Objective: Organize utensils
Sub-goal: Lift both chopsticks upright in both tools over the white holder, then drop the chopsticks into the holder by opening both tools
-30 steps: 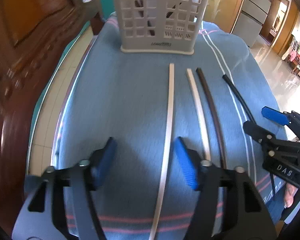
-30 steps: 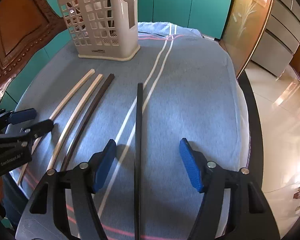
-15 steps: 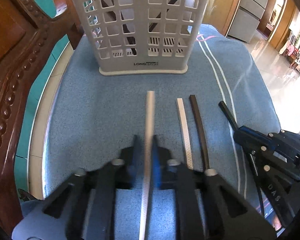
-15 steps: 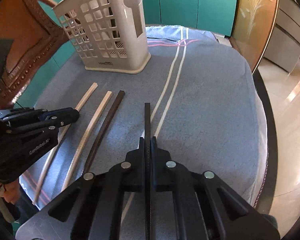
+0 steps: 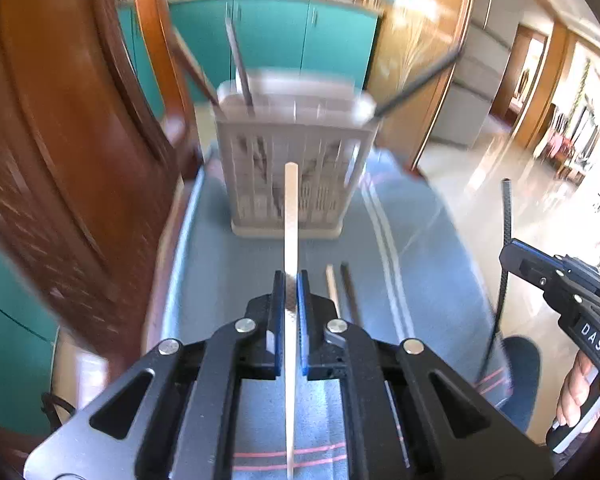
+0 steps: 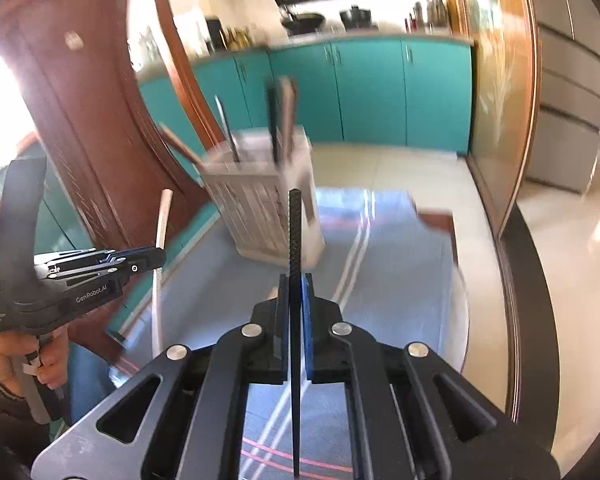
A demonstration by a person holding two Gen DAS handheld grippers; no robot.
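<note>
We've got both tongs clamped tight: the left tongs (image 5: 288, 294) pinch a pale chopstick (image 5: 291, 216), the right tongs (image 6: 295, 300) a black chopstick (image 6: 295, 232), each stick held clear of the table (image 5: 420, 280). It looks like the carry step. Just right of the left tongs, two more sticks, one pale (image 5: 332, 284) and one dark (image 5: 348, 284), lie on the cloth. Ahead stands one grey slotted holder (image 5: 296, 184) with several sticks inside, too blurred to count. Next, we'd tip each stick upright over the rim.

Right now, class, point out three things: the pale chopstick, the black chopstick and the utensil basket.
pale chopstick (image 5: 291, 216), left wrist view, upper shaft.
black chopstick (image 6: 295, 232), right wrist view, shaft above the tongs.
utensil basket (image 5: 256, 176), left wrist view, front wall.
</note>
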